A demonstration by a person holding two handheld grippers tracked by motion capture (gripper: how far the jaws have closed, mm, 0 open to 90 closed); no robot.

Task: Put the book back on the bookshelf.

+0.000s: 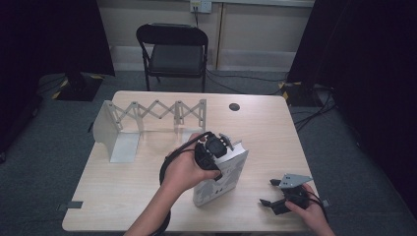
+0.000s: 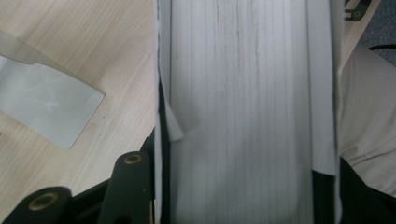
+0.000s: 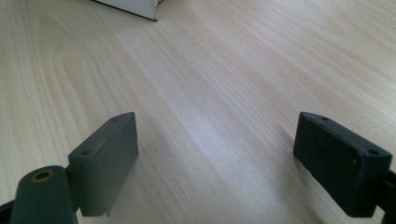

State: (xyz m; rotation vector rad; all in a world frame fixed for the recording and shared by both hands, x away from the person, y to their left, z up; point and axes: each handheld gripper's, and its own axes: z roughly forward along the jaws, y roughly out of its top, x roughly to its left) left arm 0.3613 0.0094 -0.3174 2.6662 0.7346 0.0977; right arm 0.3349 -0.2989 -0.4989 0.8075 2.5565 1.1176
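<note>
Gripping one book (image 1: 222, 173) in left tongs (image 1: 216, 147), right tongs (image 3: 217, 163) apart

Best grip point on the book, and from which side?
Take the book across its thickness at the top page edge, coming from above: it stands upright on the table, so both covers are exposed there. The left gripper already clamps it that way.

Folding chair (image 1: 173, 51) behind table (image 1: 265, 132); expandable rack (image 1: 147, 118) at table's left-rear.

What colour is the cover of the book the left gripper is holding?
White, with a grey pattern low on the cover of the book; clearest in the high view.
</note>
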